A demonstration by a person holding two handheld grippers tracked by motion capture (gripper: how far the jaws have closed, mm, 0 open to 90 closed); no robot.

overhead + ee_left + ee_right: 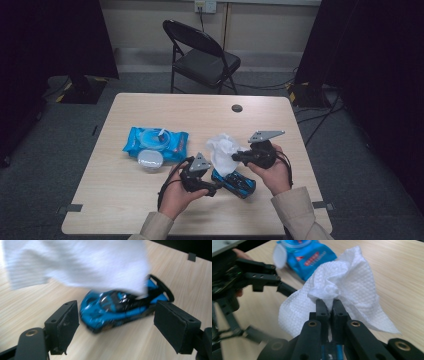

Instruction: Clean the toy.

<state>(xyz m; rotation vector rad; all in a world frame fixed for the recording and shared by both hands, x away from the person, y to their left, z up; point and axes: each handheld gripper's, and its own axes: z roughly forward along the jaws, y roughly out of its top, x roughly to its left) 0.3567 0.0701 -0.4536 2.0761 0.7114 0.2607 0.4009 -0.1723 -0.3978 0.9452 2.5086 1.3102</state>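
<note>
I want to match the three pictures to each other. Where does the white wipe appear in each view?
High view: the wipe is right of centre, above the toy car, at the right gripper.
Left gripper view: the wipe hangs across the top, over the car.
Right gripper view: the wipe is at the centre, pinched by the fingers.
Shared landmark: the wooden table.

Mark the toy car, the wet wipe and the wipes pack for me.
toy car (pixel 117 308), left gripper view, on its blue roof and windscreen.
wet wipe (pixel 352 282), right gripper view, on the bunched middle above the shut jaws.
wipes pack (pixel 172 142), high view, on the blue wrapper right of its lid.
</note>
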